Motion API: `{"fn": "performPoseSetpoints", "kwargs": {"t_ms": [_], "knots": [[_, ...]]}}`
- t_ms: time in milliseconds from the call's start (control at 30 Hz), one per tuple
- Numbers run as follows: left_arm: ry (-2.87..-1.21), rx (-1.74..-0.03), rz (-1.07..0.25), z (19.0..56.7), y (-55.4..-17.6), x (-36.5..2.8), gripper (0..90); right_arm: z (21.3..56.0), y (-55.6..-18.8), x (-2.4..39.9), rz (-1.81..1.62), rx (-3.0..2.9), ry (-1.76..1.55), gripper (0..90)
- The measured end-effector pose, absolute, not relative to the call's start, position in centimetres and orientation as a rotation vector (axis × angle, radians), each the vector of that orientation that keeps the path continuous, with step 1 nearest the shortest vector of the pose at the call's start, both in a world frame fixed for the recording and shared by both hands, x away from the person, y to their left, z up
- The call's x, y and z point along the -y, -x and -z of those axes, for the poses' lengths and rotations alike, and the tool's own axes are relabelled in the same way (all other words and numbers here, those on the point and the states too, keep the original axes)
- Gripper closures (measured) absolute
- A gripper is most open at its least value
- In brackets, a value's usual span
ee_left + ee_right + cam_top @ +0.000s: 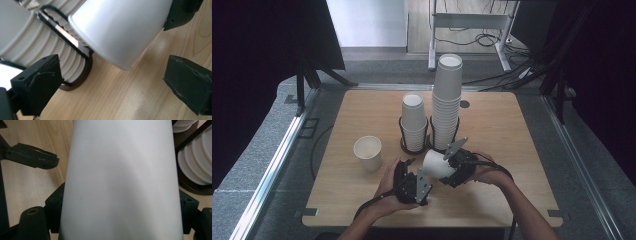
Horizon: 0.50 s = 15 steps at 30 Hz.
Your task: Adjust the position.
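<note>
No brand, label or writing is showing on any of the cups. The light wooden square table (362, 195) is standing on grey carpet, with dark curtains hanging at both sides and a white metal frame with loose cables sitting beyond its far edge.

Taking the tall stack of white paper cups in a black wire holder (446, 102) as the landmark: the right gripper (451, 169) is pinching a single white paper cup (437, 164) just in front of that stack, nearer the person, and is holding it tilted on its side off the table. In the right gripper view the jaws are pressing against both sides of the cup's wall (122, 180). The left gripper (408, 172) is hovering in front and to the left of the stack, its jaws spread with nothing between them (the held cup is hanging just ahead of them in the left gripper view (120, 27)).

A shorter stack of white cups in its own wire holder (414, 122) is standing just left of the landmark, and a lone upright white paper cup (368, 152) is sitting well to the left, in front. Bare wood is lying open to the right of the stack and along the near edge.
</note>
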<state>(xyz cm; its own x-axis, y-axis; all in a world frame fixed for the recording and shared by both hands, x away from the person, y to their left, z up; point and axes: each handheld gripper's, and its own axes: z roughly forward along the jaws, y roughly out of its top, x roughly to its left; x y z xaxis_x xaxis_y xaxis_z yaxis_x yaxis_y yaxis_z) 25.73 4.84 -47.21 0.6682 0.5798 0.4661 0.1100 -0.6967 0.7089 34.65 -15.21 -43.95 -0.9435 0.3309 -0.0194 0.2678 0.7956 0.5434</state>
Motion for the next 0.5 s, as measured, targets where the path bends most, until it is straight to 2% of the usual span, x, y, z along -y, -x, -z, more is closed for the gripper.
{"fn": "performPoseSetpoints", "kwargs": {"t_ms": [133,500], "knots": [[-2.196,-0.599,-0.833,47.4,-26.0,-5.7,4.7,44.5,-34.3,15.2,-0.9,-2.83,-0.524,20.9],[-2.154,-0.722,-0.739,47.5,-26.8,-6.8,9.2,46.1,-33.9,15.7,-1.065,-2.733,-0.647,20.9]]}}
